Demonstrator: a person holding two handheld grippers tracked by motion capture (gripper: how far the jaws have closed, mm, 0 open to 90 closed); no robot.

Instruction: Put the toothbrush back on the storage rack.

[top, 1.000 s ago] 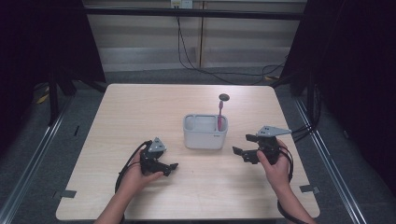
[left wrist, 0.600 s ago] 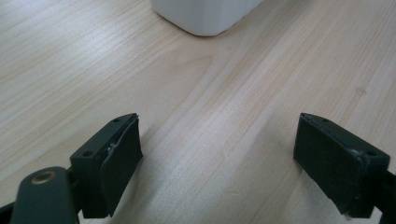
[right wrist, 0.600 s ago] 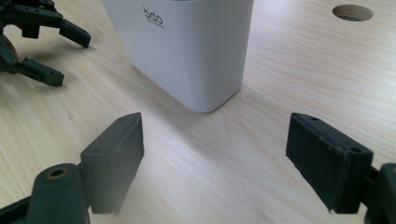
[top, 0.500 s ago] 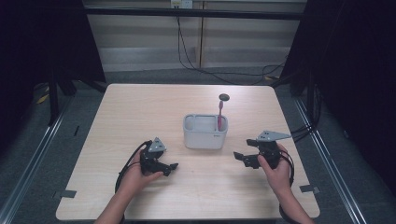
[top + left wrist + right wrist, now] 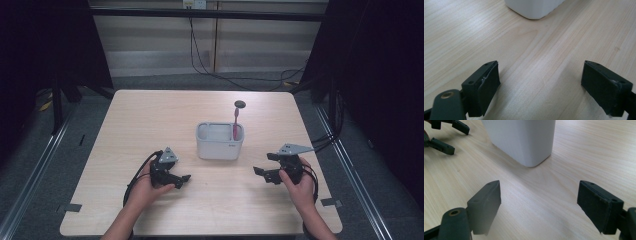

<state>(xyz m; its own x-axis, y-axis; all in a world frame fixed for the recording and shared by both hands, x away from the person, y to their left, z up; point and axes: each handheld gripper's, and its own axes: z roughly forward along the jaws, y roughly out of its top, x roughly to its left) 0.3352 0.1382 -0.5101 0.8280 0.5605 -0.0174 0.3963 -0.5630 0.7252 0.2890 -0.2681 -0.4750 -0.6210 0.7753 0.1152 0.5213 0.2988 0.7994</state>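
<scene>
On the left side of the table [image 5: 125, 120], the person's left hand [image 5: 145, 187] is holding the left gripper [image 5: 181, 179] low over the wood. Its jaws are sitting wide apart and nothing is between them.

In the middle, a little white tub [image 5: 220, 141] is standing on the table. A pink toothbrush [image 5: 235, 125] is standing up in the right end of the tub. Just behind it, a small dark round thing [image 5: 240, 104] is lying on the wood. I cannot tell what it is.

On the right, the right gripper [image 5: 264, 168] is pointing toward the tub, near it but not touching. Its jaws are also gaping wide and gripping nothing.

Nobody has said what the job is. I think the toothbrush is already put away, or nothing has started yet.
</scene>
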